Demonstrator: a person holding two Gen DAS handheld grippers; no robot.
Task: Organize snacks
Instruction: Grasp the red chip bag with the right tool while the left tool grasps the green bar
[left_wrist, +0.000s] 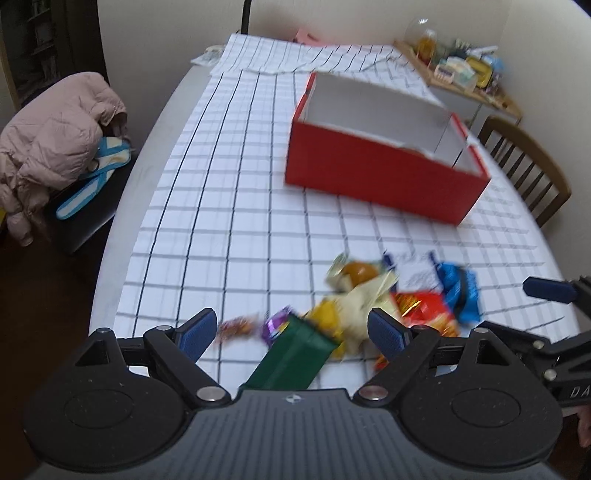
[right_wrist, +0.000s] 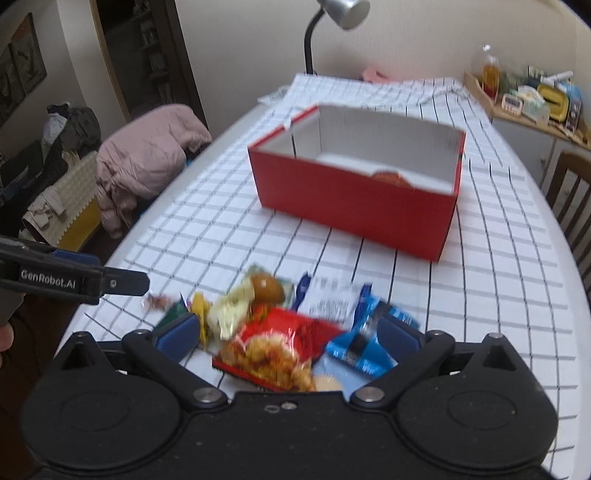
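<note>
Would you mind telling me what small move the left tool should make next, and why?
Probably lower the left tool a little and close it on the green box. Its jaws stand open, the box lies between them untouched, and the red box beyond has room inside.

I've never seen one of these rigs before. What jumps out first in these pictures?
The open red box stands mid-table on the checked tablecloth, white inside, with something reddish barely visible at its bottom. Nearer the cameras lies a colourful heap of snack packets, among them a red bag, a blue packet and a green box. Both open grippers, left and right, hover over that heap.
</note>
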